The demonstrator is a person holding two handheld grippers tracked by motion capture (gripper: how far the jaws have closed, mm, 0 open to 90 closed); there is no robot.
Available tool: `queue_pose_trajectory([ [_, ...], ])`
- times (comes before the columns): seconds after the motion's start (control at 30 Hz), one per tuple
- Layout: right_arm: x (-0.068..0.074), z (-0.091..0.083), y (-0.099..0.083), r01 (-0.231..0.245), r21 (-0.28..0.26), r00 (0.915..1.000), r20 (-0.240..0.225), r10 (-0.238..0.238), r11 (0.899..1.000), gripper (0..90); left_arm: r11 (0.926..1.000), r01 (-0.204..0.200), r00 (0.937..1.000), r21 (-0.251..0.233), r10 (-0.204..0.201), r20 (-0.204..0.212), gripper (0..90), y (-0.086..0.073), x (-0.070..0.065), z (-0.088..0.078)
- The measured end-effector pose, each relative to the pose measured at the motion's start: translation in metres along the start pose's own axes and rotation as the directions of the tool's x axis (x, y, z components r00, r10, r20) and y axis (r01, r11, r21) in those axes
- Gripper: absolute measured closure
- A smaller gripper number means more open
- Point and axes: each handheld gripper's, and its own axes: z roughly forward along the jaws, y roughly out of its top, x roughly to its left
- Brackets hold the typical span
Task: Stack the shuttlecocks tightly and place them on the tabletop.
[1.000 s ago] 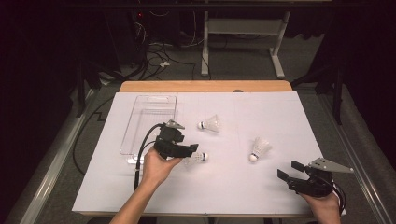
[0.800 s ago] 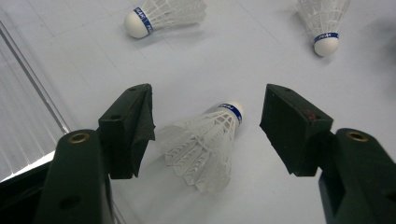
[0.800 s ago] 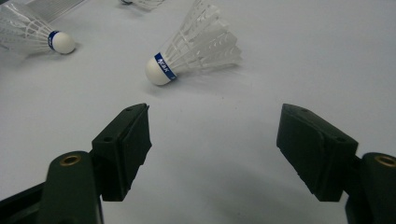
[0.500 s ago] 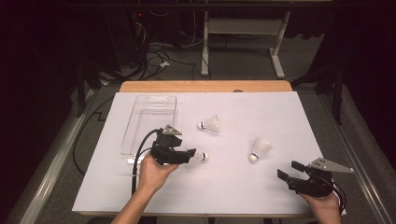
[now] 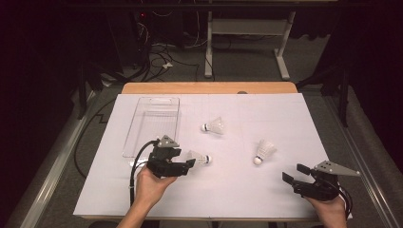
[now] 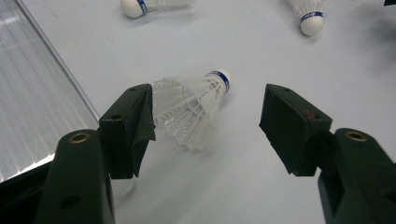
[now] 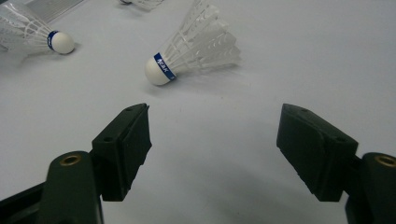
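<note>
Closer now, my left hand-held gripper (image 6: pixel 205 126) gapes wide around the shuttlecock (image 6: pixel 194 105) — nothing gripped, tray (image 5: pixel 154 124) empty, three left.

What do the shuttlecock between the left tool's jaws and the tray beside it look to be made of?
The shuttlecock looks like translucent white plastic: its skirt is a moulded lattice of ribs, not feathers. Its white cap with a blue band could be cork or foam. The tray looks like clear, glossy rigid plastic with a ribbed floor.
</note>
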Motion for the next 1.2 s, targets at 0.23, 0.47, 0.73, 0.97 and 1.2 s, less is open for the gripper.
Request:
queue_pose_trajectory([
  [0.23, 0.000, 0.000, 0.000, 0.001, 0.002, 1.0000, 0.002, -0.001, 1.000, 26.3, 0.9999, -0.006, 1.0000, -0.011, 0.006, -0.006, 35.7, -0.012, -0.002, -0.007],
  [0.47, 0.000, 0.000, 0.000, -0.001, 0.002, 1.0000, 0.004, 0.001, 1.000, 26.3, 1.0000, 0.002, 0.9999, -0.007, -0.002, -0.013, 35.7, -0.022, 0.000, -0.009],
  [0.73, 0.000, 0.000, 0.000, 0.000, 0.001, 1.0000, 0.005, 0.000, 1.000, 26.3, 1.0000, 0.007, 0.9995, -0.006, -0.007, -0.031, 35.4, -0.032, 0.001, -0.012],
  [0.97, 0.000, 0.000, 0.000, -0.004, 0.002, 1.0000, 0.009, 0.004, 1.000, 26.3, 0.9998, 0.020, 0.9990, -0.005, -0.020, -0.041, 35.4, -0.040, 0.005, -0.013],
  [1.2, 0.000, 0.000, 0.000, -0.002, 0.003, 1.0000, 0.008, 0.002, 1.000, 26.3, 0.9994, 0.034, 0.9982, -0.006, -0.034, -0.049, 35.9, -0.048, 0.010, -0.016],
])
